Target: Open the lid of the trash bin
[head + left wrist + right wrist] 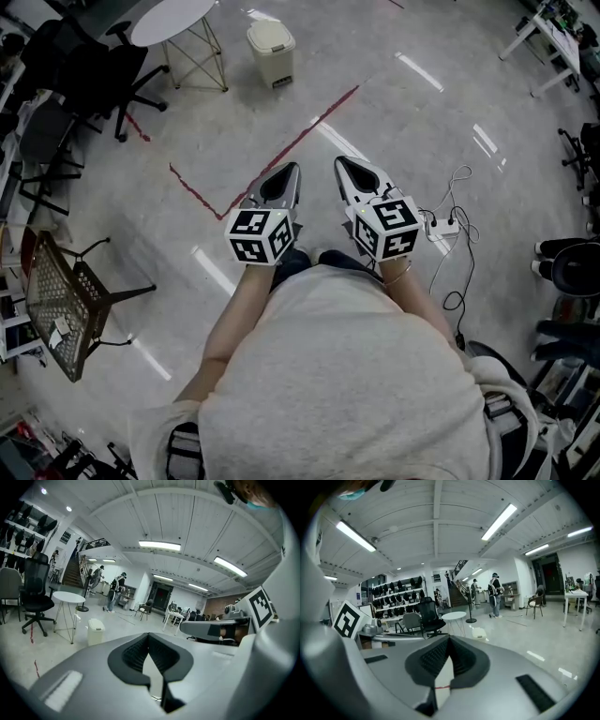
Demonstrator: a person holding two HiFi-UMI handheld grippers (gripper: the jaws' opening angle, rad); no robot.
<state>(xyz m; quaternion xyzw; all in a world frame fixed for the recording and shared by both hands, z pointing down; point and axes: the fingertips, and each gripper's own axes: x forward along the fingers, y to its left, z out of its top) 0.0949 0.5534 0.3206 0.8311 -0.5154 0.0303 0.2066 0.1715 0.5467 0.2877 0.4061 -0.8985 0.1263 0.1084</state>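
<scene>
left gripper (pixel 289 176) and right gripper (pixel 345 169), both pressed together and empty, hang well apart from the trash bin (pixel 271 56); the person should approach before prying its shut lid (pixel 270 36).

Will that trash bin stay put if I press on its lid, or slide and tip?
The trash bin looks small and plastic, so probably light; on the glossy floor it may slide when pushed. It stands free, nothing bracing it, so a sideways shove could tip it. Press the closed lid straight down.
</scene>
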